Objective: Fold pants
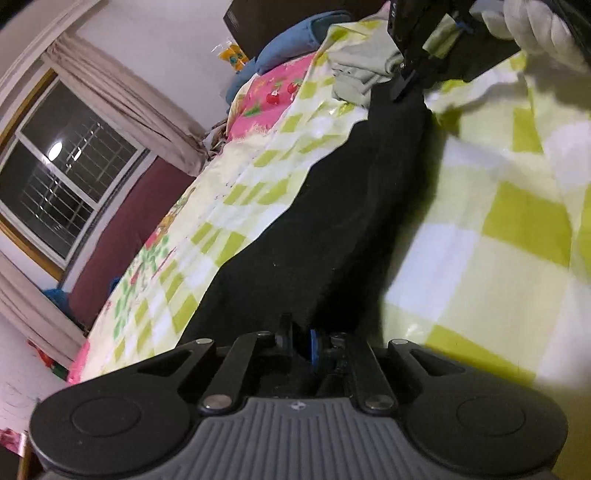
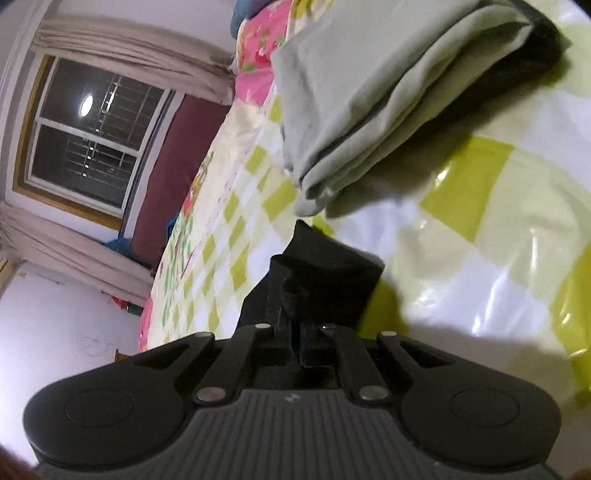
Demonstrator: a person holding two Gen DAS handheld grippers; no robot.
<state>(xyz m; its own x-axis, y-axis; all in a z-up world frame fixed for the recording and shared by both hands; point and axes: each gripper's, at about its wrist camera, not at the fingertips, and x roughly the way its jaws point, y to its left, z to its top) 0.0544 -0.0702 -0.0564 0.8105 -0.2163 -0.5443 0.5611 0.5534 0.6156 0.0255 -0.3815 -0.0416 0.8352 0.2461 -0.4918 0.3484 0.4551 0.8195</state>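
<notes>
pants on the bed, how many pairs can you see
2. Black pants stretched along the checked bedsheet, pinched at each end by the left hand-held gripper and right hand-held gripper. Folded grey pants lie beyond. More may be hidden.

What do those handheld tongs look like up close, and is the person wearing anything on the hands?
Each of the tongs has a grey ribbed body with two round black discs at its sides and black link bars with silver rivets. The left tongs show a blue part between the fingers. The right tongs are all black there. In the left view, a white glove covers the hand holding the other tool.
</notes>
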